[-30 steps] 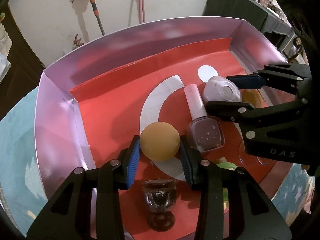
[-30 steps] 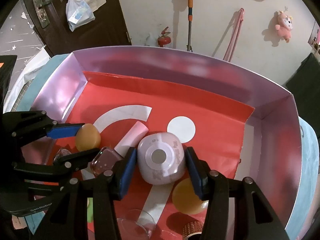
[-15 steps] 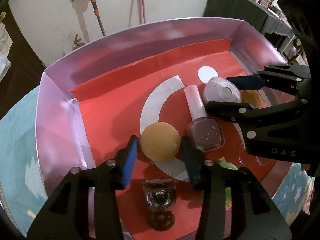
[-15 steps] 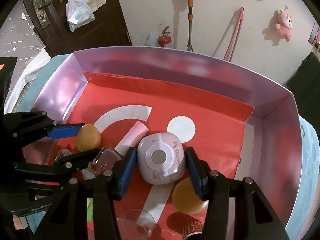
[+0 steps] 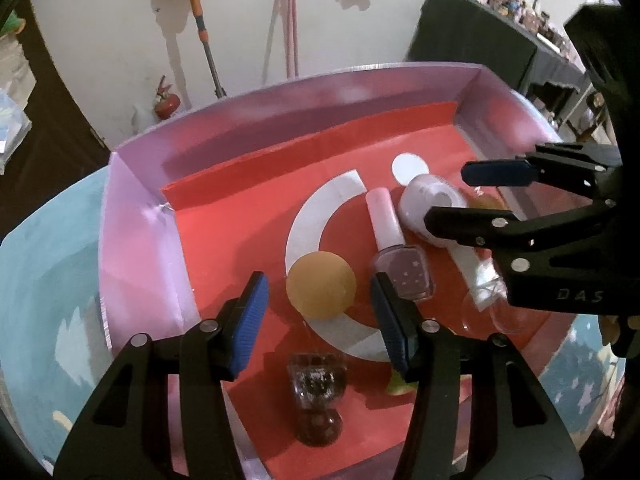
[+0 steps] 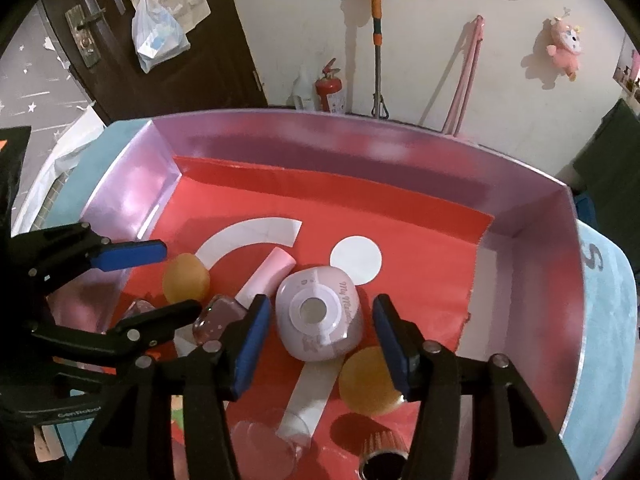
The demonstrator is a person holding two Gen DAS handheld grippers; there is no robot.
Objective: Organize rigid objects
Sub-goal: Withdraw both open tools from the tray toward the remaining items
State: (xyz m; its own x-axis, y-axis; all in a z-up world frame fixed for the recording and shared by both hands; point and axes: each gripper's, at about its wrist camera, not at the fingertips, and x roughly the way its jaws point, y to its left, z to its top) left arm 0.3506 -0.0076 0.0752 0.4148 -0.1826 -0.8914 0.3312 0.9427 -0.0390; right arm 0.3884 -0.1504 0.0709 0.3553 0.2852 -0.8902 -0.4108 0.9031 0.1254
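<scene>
A pink-walled box (image 5: 132,216) with a red floor holds the objects. My left gripper (image 5: 316,320) is open, its blue pads on either side of an orange ball (image 5: 321,285) without touching it. My right gripper (image 6: 320,344) is open around a rounded lilac case (image 6: 318,322), with gaps on both sides. A nail polish bottle with a pink cap (image 5: 394,248) lies between the ball and the case. The right gripper also shows in the left wrist view (image 5: 472,196), and the left gripper in the right wrist view (image 6: 168,276).
A second orange ball (image 6: 368,380) lies beside the lilac case. A small clear goblet (image 5: 318,392) lies below the left gripper. A clear dish (image 6: 272,440), a ribbed orange-rimmed cup (image 6: 384,456) and a green item (image 5: 396,384) sit near the front. The box stands on a blue rug (image 5: 48,260).
Both grippers have opened: the left let go of the orange ball and the right let go of the lilac case. Both objects now rest on the box floor.
</scene>
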